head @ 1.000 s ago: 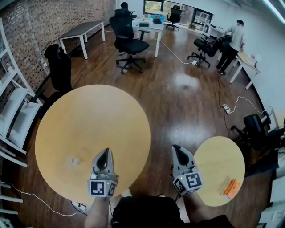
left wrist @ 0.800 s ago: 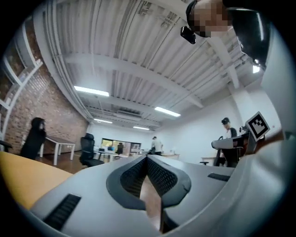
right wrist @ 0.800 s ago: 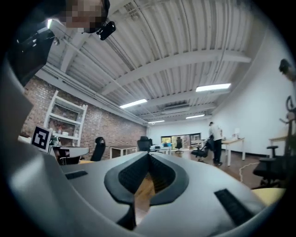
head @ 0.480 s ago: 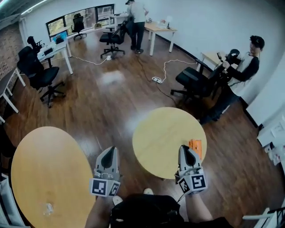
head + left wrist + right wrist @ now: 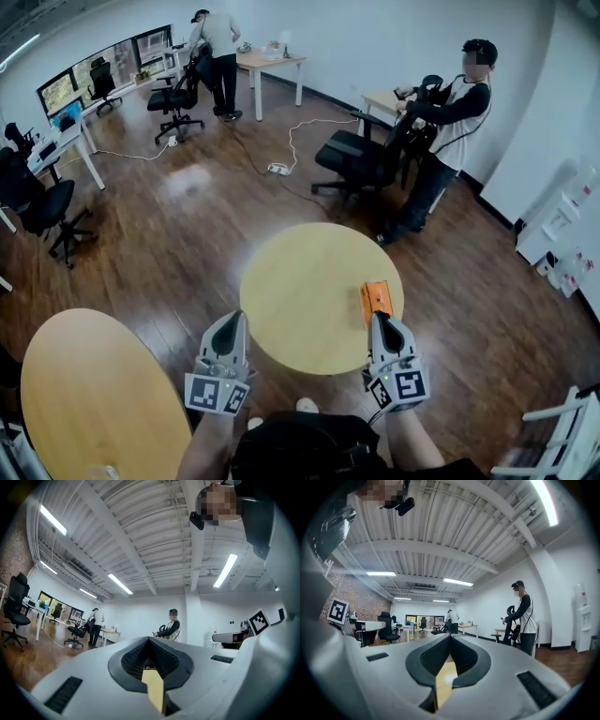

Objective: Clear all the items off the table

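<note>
A flat orange pack (image 5: 376, 299) lies near the right rim of the small round wooden table (image 5: 309, 291). My right gripper (image 5: 383, 322) hangs at that table's near edge, its tip just short of the pack, jaws shut and empty. My left gripper (image 5: 231, 322) is off the table's left rim, over the floor, also shut with nothing in it. In the left gripper view the closed jaws (image 5: 149, 641) point out into the room. In the right gripper view the closed jaws (image 5: 451, 639) point level over the tabletop; the pack is hidden there.
A larger round table (image 5: 94, 394) sits at the lower left. A person (image 5: 450, 112) stands by black office chairs (image 5: 361, 155) beyond the small table. A cable and power strip (image 5: 277, 169) lie on the wooden floor. A white chair (image 5: 553, 441) is at lower right.
The view has swung from the large table to the small one. Both grippers travelled with it, still shut. The orange pack now lies just ahead of the right gripper.
</note>
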`<act>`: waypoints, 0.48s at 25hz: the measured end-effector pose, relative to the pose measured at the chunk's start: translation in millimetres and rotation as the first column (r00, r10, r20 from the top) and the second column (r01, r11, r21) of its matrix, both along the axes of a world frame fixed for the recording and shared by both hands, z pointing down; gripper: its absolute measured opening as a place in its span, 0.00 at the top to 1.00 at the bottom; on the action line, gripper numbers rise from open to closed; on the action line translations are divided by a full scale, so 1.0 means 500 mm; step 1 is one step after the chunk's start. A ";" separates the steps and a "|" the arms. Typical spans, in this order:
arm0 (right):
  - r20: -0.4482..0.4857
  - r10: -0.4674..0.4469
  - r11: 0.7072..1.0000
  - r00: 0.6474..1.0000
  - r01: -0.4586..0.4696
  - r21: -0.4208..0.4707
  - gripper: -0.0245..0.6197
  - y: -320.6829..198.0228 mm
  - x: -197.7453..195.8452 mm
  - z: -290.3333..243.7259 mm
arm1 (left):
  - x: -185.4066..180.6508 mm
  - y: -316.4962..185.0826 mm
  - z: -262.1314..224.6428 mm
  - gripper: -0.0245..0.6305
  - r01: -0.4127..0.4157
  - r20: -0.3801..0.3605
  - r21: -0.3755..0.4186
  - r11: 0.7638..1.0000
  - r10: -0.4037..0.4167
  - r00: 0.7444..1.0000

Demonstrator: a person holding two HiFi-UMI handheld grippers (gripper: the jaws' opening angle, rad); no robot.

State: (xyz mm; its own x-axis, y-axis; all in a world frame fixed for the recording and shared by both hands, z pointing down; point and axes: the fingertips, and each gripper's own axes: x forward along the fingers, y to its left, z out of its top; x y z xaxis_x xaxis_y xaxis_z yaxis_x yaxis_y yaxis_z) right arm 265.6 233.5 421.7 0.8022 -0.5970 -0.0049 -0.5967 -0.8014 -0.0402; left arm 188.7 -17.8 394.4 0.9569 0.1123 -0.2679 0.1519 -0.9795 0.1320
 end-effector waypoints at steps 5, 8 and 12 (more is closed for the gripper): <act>0.002 0.000 1.000 1.000 0.000 -0.015 0.95 -0.006 -0.009 0.010 | 0.001 -0.005 0.009 0.96 -0.007 0.013 0.011 1.000 0.007 1.000; 0.019 0.017 0.999 1.000 -0.016 -0.033 0.94 0.012 -0.002 0.031 | 0.014 0.006 0.026 0.96 -0.021 0.033 0.022 1.000 0.020 0.999; 0.073 0.056 0.997 0.996 -0.052 -0.061 0.86 0.061 0.023 0.071 | 0.055 0.037 0.047 0.96 -0.043 0.050 0.008 0.999 0.042 0.998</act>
